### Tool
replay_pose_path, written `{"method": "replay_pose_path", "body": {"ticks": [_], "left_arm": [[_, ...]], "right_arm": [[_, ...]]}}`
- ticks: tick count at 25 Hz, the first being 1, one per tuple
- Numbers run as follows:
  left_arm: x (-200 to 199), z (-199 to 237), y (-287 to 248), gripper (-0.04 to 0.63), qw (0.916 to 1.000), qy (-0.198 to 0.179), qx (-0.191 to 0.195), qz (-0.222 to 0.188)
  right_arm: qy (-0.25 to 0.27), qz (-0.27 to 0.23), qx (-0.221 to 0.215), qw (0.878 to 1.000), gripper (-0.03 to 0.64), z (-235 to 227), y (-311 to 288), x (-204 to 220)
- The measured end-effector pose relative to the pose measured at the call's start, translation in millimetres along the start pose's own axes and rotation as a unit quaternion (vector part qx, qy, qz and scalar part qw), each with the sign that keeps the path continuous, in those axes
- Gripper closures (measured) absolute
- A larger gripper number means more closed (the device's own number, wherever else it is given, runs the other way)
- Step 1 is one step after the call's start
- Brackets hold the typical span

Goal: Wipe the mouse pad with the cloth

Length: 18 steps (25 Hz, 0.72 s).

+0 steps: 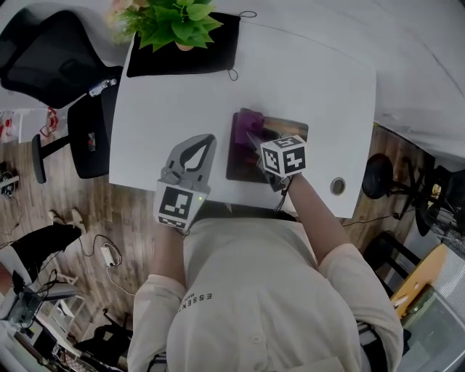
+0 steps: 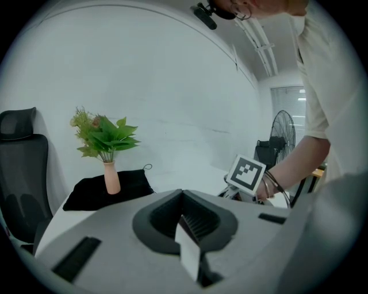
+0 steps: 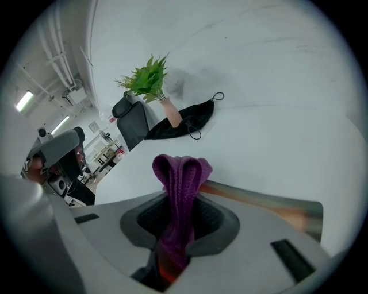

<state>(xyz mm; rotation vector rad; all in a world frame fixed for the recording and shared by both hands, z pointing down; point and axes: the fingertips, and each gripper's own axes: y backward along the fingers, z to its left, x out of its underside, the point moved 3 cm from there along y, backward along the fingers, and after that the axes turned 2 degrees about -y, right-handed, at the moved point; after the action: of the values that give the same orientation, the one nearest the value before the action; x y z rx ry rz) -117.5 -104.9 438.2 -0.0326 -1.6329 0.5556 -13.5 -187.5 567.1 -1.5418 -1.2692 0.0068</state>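
Right gripper (image 1: 253,139) is clenched on the purple knitted cloth (image 1: 245,123). In the right gripper view we see a folded loop of it sticking out past the jaw tips, the rest pinched down between them. From the head view the cloth sits over the far-left corner of the dark mouse pad (image 1: 290,131), which lies flat at the near edge of the white surface (image 1: 167,109). We can't confirm contact between cloth and pad.

Left gripper (image 1: 205,142) has its jaws closed together, nothing between them. It's over bare surface just left of the pad, pointing away from the person.

At the far edge a green plant (image 1: 174,22) in a pink vase (image 2: 111,177) stands on a black drawstring bag (image 1: 182,58), well apart from the pad. Round cable hole (image 1: 338,186) sits near the surface's right front corner. Black office chair (image 1: 51,51) is off the left side, and a standing fan (image 2: 283,135) shows in the left gripper view.
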Motion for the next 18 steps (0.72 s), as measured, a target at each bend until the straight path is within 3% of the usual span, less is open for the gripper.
{"method": "replay_pose_path", "body": {"ticks": [10, 18], "left_arm": [[-5, -22, -22, 0.594, 1.0, 0.006, -0.002, 0.001], [-20, -45, -41, 0.594, 0.9998, 0.001, 0.018, -0.01]], "right_arm": [[-0.011, -0.01, 0.012, 1.0, 0.526, -34, 26, 11], [-0.037, -0.023, 0.036, 0.998, 0.526, -74, 59, 24]]}}
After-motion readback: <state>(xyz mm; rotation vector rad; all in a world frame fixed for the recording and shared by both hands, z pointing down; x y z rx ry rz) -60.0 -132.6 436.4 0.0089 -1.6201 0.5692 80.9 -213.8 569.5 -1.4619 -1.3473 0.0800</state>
